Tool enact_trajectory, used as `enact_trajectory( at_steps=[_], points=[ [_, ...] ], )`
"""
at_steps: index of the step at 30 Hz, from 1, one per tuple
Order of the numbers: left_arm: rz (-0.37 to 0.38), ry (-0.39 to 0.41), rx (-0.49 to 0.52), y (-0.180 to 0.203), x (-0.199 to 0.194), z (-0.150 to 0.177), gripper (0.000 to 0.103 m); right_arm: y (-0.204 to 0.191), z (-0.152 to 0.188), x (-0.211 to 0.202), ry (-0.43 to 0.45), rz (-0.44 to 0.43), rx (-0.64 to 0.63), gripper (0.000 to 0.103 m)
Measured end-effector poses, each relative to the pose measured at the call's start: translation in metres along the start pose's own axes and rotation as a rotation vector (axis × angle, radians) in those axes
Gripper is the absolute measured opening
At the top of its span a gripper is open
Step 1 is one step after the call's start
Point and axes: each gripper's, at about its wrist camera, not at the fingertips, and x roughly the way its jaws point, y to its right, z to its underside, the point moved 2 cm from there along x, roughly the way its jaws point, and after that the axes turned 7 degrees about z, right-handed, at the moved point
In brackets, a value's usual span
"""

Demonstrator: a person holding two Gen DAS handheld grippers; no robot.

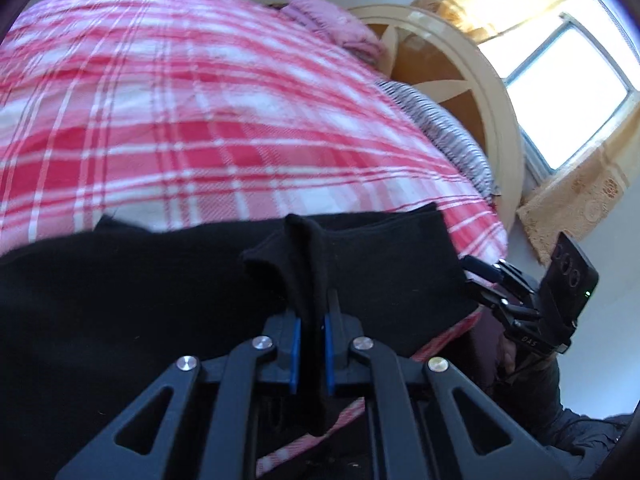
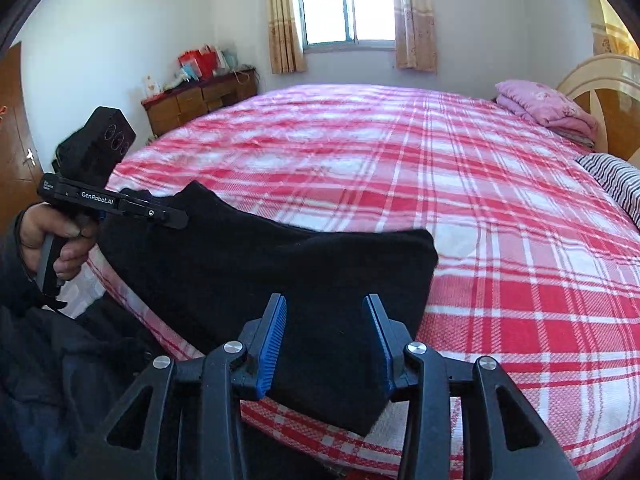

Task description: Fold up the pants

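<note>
Black pants (image 2: 240,264) lie at the near edge of a bed with a red and white plaid cover (image 2: 440,184). In the left wrist view my left gripper (image 1: 313,308) is shut on a raised fold of the pants (image 1: 140,300), pinched between its blue pads. From the right wrist view, the left gripper (image 2: 176,216) sits at the pants' far left corner, held by a hand (image 2: 52,236). My right gripper (image 2: 326,300) hovers over the pants' near right end, jaws apart and still widening, with cloth between the pads but not pressed. The right gripper (image 1: 480,270) also shows beside the pants' right edge.
A folded pink blanket (image 2: 548,106) and a striped pillow (image 2: 616,180) lie by the curved headboard (image 1: 460,72). A wooden dresser (image 2: 196,100) stands against the far wall left of the window (image 2: 344,8). The bed edge runs just below the pants.
</note>
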Motion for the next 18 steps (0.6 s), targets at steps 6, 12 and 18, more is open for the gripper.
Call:
enact_trajectory(
  at_steps=[6, 12, 18],
  points=[
    [0.0, -0.022, -0.026, -0.023, 0.019, 0.004, 0.01, 0.006, 0.004, 0.023, -0.071, 0.027, 0.026, 0.044],
    [-0.016, -0.013, 0.002, -0.02, 0.015, 0.006, 0.013, 0.008, -0.03, 0.022, -0.006, -0.006, 0.037, 0.054],
    [-0.046, -0.007, 0.039, -0.02, 0.016, 0.009, 0.018, 0.034, -0.022, 0.076, -0.111, 0.022, 0.135, 0.055]
  ],
)
